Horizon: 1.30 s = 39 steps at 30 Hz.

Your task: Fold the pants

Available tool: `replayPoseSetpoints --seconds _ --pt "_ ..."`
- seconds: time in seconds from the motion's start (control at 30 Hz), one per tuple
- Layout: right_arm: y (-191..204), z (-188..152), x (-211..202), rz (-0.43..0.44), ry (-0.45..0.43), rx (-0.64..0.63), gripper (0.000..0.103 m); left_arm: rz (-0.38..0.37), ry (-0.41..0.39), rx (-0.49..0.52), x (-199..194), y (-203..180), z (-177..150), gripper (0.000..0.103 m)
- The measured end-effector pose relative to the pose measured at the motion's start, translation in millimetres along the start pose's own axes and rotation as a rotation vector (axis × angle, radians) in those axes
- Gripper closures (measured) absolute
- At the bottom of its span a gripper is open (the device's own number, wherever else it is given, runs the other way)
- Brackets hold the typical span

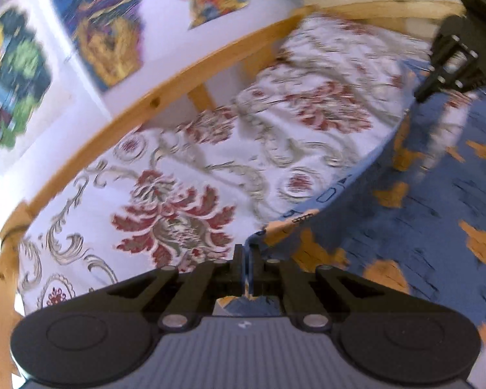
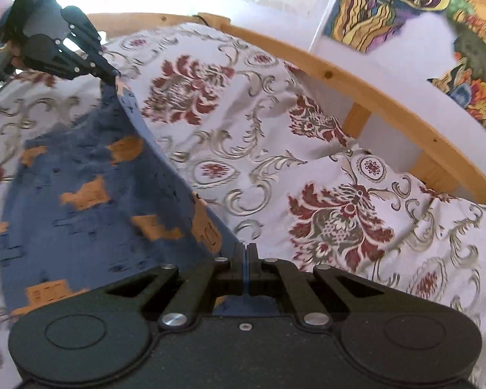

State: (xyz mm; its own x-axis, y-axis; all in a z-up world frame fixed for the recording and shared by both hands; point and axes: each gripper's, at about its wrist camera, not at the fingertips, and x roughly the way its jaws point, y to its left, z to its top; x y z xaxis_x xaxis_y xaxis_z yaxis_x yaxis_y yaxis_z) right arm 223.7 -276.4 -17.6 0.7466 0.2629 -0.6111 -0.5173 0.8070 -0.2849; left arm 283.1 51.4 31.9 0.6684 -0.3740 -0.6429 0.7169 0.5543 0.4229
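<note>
The pants [image 1: 405, 214] are blue with orange patches and hang stretched between both grippers above a bed. My left gripper [image 1: 247, 253] is shut on one corner of the pants' edge. My right gripper [image 2: 246, 249] is shut on the other end of the same edge of the pants [image 2: 81, 201]. From the left wrist view the right gripper [image 1: 419, 97] shows at the upper right, pinching the cloth. From the right wrist view the left gripper [image 2: 111, 76] shows at the upper left, holding its corner. The rest of the pants drapes down onto the bedspread.
A white bedspread [image 1: 178, 162] with red and grey floral print covers the bed [image 2: 307, 168]. A wooden rail [image 1: 178, 87] runs along the far side of the bed [image 2: 372, 94]. Colourful posters [image 1: 107, 26] hang on the white wall behind.
</note>
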Motion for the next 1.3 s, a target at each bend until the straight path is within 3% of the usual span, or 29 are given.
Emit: replayPoseSetpoints --seconds 0.23,0.37,0.53,1.0,1.3 --pt "63.0 -29.3 -53.4 0.031 0.015 0.020 0.103 -0.070 -0.014 0.243 -43.7 -48.2 -30.0 0.102" --pt "95.9 -48.6 -66.3 0.057 0.049 0.036 0.103 -0.120 0.026 0.421 -53.1 -81.6 -55.6 0.102" --pt "122.2 -69.1 -68.4 0.092 0.098 0.064 0.103 -0.168 0.085 0.537 -54.6 -104.1 -78.3 0.102" --pt "154.8 -87.5 -62.6 0.128 0.144 0.097 0.103 -0.193 0.212 0.633 -38.2 -119.6 -107.6 0.100" --pt "155.2 -93.4 -75.0 0.131 0.117 0.119 0.103 -0.214 0.230 0.598 -46.6 -112.6 -99.2 0.101"
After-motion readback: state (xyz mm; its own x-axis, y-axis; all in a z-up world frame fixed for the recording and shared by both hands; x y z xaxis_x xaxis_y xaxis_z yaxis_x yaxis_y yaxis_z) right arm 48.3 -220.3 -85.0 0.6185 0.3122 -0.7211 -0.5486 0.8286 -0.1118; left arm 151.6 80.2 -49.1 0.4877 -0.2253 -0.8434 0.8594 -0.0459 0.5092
